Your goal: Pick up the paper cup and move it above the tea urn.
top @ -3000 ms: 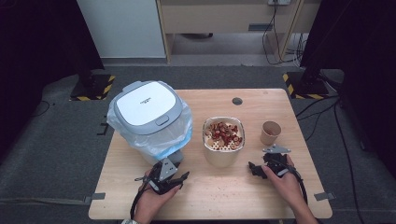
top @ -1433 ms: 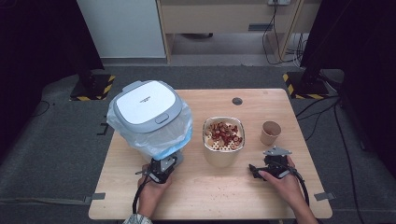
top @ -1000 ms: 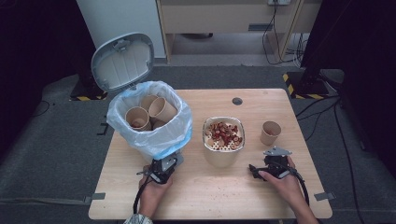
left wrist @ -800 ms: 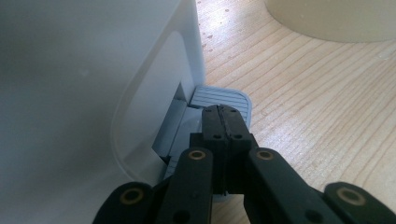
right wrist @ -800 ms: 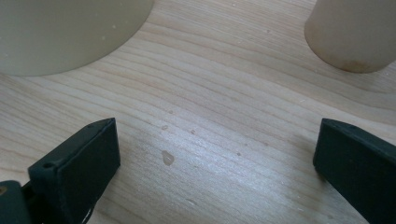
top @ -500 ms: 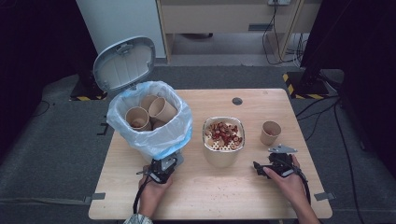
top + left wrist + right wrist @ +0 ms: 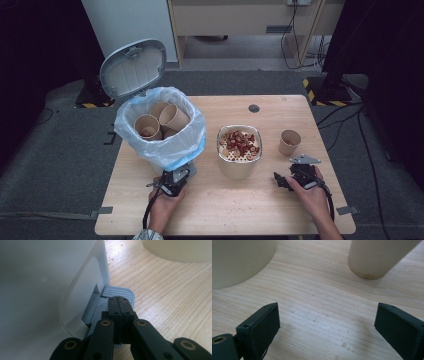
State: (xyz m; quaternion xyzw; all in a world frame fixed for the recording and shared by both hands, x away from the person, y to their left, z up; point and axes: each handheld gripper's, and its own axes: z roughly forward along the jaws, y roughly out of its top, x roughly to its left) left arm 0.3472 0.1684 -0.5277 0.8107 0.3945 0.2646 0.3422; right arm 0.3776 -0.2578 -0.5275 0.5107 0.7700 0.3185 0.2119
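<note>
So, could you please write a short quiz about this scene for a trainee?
1. True or false: the bin lid stands open.
2. On what do the left hand-held gripper's shut jaws rest? A) pedal B) cup C) bowl
3. What lies inside the bin?

Key: 1 true. 2 A. 3 paper cups.

Bin lid [image 7: 133,67] up, previously shut.

A white bin [image 7: 165,150] with blue liner [image 7: 190,142], grey ribbed pedal [image 7: 117,293], pale wood-grain table [image 7: 250,210].
</note>
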